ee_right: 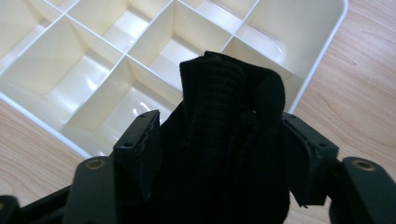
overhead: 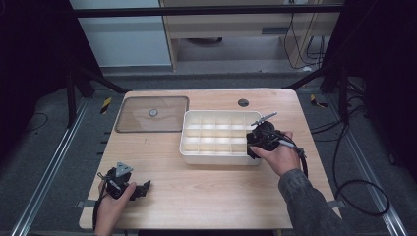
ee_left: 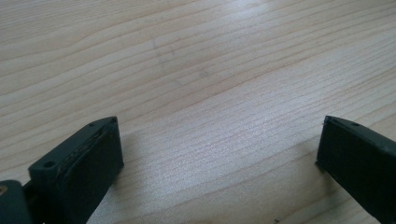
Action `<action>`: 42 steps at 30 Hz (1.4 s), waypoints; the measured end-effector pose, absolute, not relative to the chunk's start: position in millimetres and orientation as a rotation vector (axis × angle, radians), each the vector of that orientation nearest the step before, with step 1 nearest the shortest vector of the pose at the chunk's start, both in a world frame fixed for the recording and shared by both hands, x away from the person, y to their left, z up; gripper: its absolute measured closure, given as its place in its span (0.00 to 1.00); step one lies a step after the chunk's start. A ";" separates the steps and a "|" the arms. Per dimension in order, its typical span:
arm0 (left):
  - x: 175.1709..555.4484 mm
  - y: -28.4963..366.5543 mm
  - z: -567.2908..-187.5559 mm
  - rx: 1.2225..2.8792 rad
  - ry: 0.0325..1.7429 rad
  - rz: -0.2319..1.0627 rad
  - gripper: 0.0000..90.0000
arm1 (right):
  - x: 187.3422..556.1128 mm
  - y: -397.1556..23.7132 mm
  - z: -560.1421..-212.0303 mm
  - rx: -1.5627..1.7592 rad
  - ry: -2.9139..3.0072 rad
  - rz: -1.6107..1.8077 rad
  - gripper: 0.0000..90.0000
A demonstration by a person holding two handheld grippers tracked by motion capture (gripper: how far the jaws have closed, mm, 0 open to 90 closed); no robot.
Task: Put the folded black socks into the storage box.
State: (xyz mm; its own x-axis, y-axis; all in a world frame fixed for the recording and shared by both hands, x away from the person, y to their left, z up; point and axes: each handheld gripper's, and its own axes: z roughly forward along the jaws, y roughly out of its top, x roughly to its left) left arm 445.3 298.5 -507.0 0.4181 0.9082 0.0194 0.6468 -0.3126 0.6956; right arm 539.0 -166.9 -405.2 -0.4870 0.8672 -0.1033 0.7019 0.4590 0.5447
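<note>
The black knitted cloth (ee_right: 229,140), bunched up like a rolled sock, sits between the jaws of the right gripper (ee_right: 224,154), standing up past their tips and hanging over the near right corner of the cream divided tray (ee_right: 327,46). The jaws stand part open around it; the pads flank the bundle closely, though whether they press on it cannot be told (the fabric hides the contact). No earlier picture is given, so judge by this alone: the step looks like dropping the cloth into a corner compartment.

To do it well, hold the bundle square over one cell directly ahead of the jaws, not astride the divider just beyond the tips, and lower it until the fabric is below the rim before widening the jaws fully. A loose fold could catch on a pad, so lift straight up.

Far off, the left gripper (ee_left: 219,154) rests wide open and empty over bare table (ee_left: 201,70). The clear lid (overhead: 152,114) lies beyond the tray's far side.
</note>
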 end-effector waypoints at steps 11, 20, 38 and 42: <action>445.6 298.2 -507.0 2.067 1.313 0.555 0.00 | 543.0 -164.1 -411.8 1.291 2.377 0.562 0.76; 445.5 297.9 -507.0 2.067 1.312 0.556 0.00 | 547.7 -164.5 -417.9 1.271 2.389 0.540 0.77; 445.4 297.3 -506.6 2.076 1.305 0.555 0.00 | 549.1 -167.3 -421.3 1.264 2.369 0.586 0.73; 445.3 297.4 -506.6 2.075 1.306 0.554 0.00 | 548.8 -170.9 -419.4 1.278 2.359 0.629 0.70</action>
